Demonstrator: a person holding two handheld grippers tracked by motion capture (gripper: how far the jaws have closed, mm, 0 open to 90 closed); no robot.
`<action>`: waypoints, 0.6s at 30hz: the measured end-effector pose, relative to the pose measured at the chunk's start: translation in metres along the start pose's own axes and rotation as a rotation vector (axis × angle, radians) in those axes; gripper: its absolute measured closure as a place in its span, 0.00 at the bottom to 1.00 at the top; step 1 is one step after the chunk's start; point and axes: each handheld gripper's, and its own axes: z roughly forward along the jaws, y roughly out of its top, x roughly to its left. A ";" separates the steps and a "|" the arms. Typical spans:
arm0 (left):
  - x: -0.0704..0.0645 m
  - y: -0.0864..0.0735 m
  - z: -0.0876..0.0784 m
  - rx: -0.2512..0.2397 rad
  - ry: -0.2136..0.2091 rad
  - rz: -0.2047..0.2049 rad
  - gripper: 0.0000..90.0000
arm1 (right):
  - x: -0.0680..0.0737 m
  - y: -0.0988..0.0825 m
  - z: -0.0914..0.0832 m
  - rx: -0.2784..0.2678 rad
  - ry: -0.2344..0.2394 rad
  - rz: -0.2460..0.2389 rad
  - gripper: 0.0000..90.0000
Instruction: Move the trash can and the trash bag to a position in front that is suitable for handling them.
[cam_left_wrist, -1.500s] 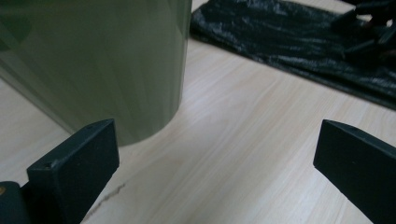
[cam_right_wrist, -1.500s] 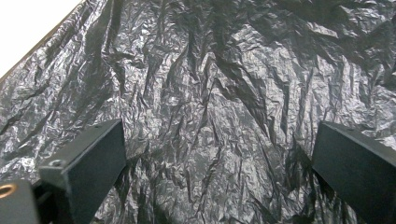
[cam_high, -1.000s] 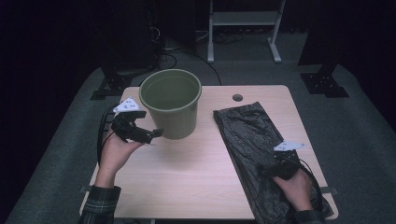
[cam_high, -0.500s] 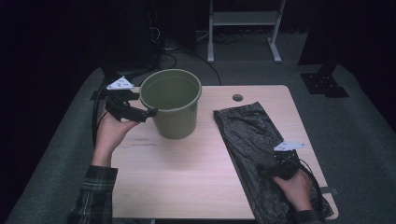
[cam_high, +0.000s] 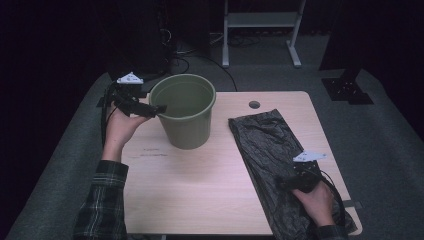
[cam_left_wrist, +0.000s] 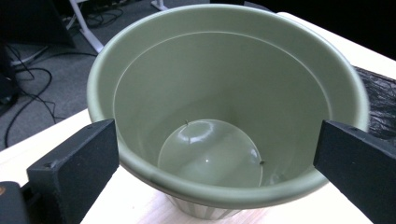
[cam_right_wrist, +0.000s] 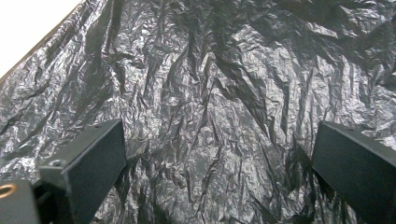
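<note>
Jaws, L to R: left gripper (cam_high: 150, 109) is sitting wide open at the near-left rim of the green bucket (cam_high: 184, 117), gripping nothing; in the left gripper view its jaws are flanking the bucket (cam_left_wrist: 224, 107) mouth w/o touching it. Right gripper (cam_high: 292, 182) is likewise standing open, hovering just over the black plastic bag (cam_high: 272, 150); in the right gripper view both jaws are spread above the crinkled film (cam_right_wrist: 210, 93), nothing pinched.

Item 1, bucket: standing upright on the bench (cam_high: 200, 200), back-left of centre, empty inside.
Item 2, bag: lying flat and folded along the bench's right side, running from near the grommet hole (cam_high: 254, 104) down to the near-right edge, well apart from the bucket.

Risks (judgement):
- L jaws are looking too narrow for the full mouth; closing on one wall only, high on the rim, could be tipping or sliding the light bucket toward the back edge.
- R jaws closing on slick film may be catching just the top layer, or skidding off, dragging the bag over the near edge.

Pose: left hand (cam_high: 120, 130) is reaching fwd, forearm in a plaid sleeve (cam_high: 102, 200) angling up from the near-left, gripper pointing right at the rim. Right hand (cam_high: 315, 202) is resting low at the near-right corner, gripper aiming left-fwd along the bag.
</note>
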 end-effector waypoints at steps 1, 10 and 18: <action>0.002 -0.001 0.001 0.002 0.006 -0.002 0.00 | 0.000 0.000 0.000 0.000 0.000 0.000 0.03; 0.018 -0.006 0.016 0.029 0.010 -0.035 0.00 | 0.000 0.000 0.000 0.000 0.001 -0.001 0.03; 0.021 -0.009 0.028 0.073 -0.006 -0.035 0.00 | 0.000 0.000 0.000 0.001 0.005 -0.004 0.03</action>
